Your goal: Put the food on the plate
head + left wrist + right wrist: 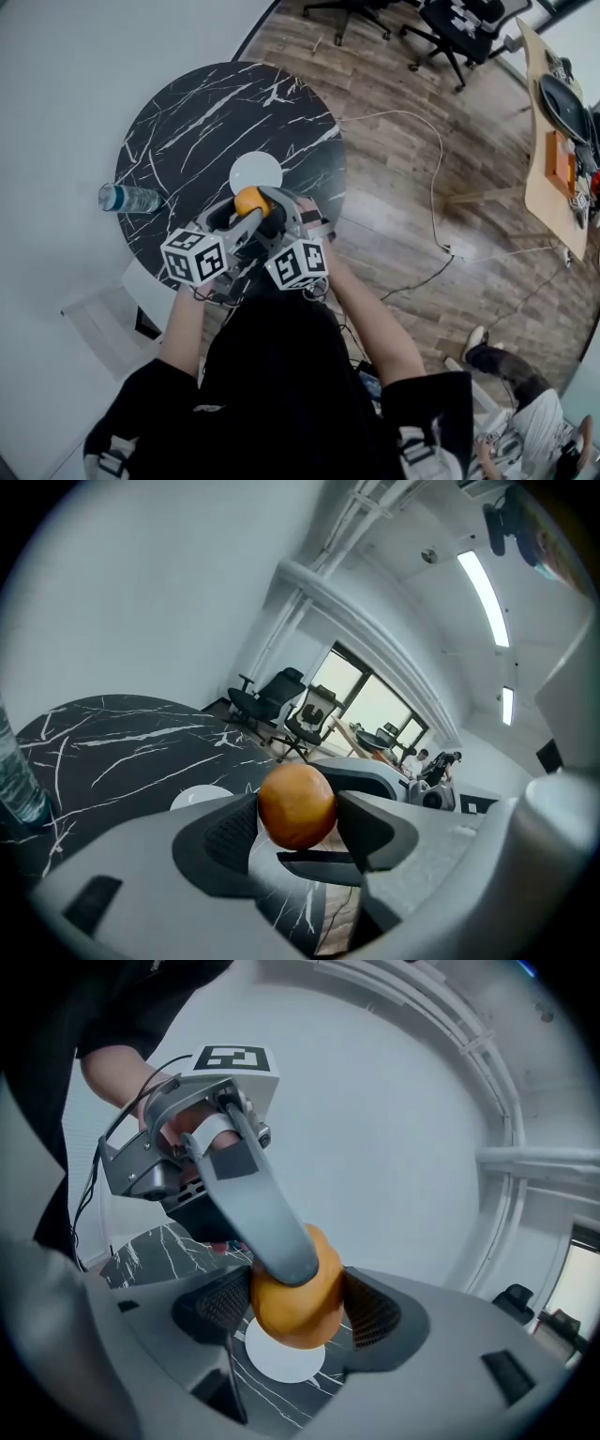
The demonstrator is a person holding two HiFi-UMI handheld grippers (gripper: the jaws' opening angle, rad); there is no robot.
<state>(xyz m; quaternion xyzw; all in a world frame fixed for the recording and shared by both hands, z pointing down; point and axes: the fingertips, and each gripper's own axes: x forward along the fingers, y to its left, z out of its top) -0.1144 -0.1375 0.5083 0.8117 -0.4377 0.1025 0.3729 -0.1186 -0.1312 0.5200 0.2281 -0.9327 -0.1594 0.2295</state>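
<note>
An orange (251, 201) hangs just above the black marble table (187, 122), over the near rim of a small white plate (255, 172). Both grippers meet on it. In the left gripper view the orange (296, 805) sits at the tips of my left gripper (298, 816), touching both pads. My right gripper (298, 1309) is shut on the same orange (302, 1321), with the plate (281, 1361) below it. One left finger (262, 1213) lies across the fruit's front; the other is hidden. Seen from the head, the left gripper (242, 208) and right gripper (263, 207) converge.
A clear water bottle (127, 198) lies at the table's left edge, also at the left of the left gripper view (19, 780). Office chairs (459, 28), a wooden desk (553, 141) and a floor cable (436, 187) are to the right. Another person's legs (497, 361) are at lower right.
</note>
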